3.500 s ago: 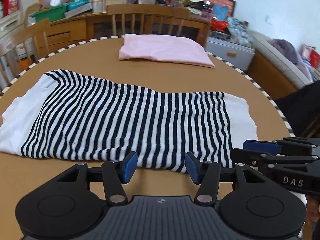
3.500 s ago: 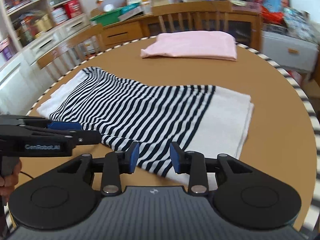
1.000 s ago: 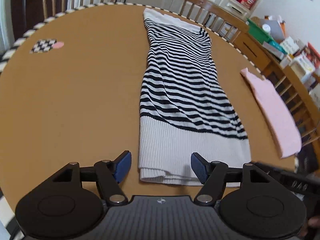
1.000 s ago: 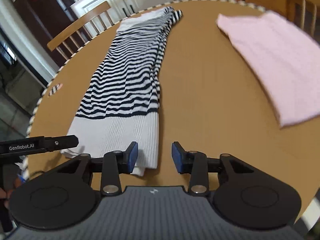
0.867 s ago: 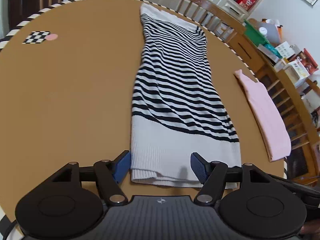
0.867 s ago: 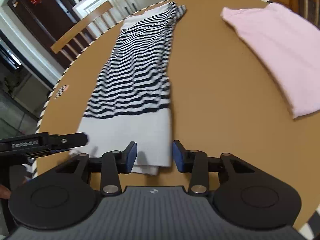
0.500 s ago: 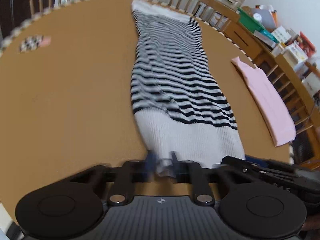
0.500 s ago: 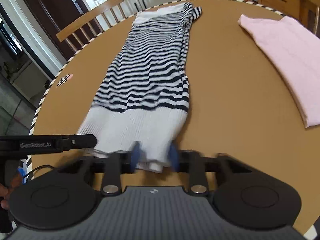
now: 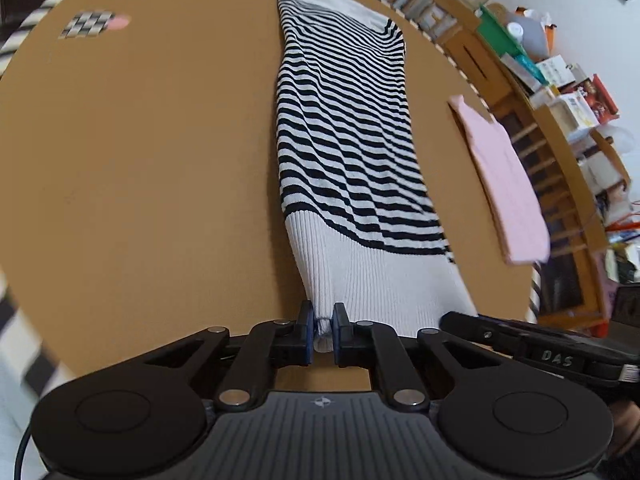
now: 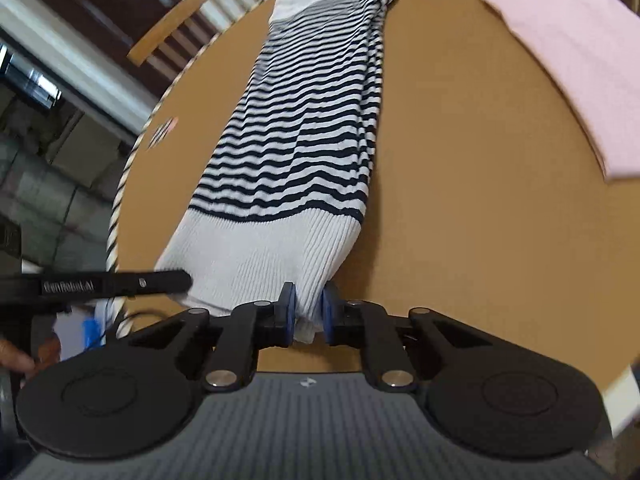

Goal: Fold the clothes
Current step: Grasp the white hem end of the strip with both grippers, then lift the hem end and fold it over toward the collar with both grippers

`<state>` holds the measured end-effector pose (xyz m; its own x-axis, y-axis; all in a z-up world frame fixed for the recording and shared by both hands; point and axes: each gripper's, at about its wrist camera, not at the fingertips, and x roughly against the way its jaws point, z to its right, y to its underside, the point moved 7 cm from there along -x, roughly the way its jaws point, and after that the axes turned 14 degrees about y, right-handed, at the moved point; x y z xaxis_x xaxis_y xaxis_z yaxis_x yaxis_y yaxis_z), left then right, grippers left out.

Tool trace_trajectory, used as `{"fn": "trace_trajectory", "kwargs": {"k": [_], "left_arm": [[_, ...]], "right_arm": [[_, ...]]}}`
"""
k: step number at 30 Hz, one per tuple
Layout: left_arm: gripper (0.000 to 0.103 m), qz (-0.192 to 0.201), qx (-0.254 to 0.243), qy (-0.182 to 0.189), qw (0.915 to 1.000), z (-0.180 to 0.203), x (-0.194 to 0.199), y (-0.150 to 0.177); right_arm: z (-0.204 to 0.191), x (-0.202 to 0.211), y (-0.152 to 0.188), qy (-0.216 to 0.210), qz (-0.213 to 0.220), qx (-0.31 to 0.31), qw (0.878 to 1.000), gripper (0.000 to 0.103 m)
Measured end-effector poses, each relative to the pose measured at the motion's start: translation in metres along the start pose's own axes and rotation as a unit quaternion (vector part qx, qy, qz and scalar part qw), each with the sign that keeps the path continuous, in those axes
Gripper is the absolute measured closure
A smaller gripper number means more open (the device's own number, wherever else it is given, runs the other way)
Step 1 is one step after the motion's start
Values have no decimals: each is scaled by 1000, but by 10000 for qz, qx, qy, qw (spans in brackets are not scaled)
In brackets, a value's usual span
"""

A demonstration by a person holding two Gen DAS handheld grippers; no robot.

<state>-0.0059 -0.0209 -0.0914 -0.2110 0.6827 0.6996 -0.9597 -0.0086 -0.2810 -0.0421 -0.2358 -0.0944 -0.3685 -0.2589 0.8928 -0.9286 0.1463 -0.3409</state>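
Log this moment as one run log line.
step: fold | left gripper: shut on striped sweater hem | right gripper: shut on hem | pink garment: aside

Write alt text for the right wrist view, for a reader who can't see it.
The right gripper is shut on the white ribbed hem of a black-and-white striped knit garment that stretches away across a round brown table. A folded pink garment lies at upper right, and the left gripper reaches in at the hem's other corner.
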Motion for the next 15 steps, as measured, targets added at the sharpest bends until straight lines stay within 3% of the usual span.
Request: {"fn": "trace_trajectory", "kwargs": {"k": [6, 10, 15], "left_arm": [[94, -149, 16, -181, 9997, 28, 33, 14], [94, 176, -109, -85, 9997, 60, 44, -24], [93, 514, -972, -462, 9929, 90, 36, -117]], "right_arm": [[-12, 43, 12, -323, -186, 246, 9990, 90], [-18, 65, -34, -513, 142, 610, 9967, 90], [-19, 66, -129, -555, 475, 825, 9939, 90]]}}
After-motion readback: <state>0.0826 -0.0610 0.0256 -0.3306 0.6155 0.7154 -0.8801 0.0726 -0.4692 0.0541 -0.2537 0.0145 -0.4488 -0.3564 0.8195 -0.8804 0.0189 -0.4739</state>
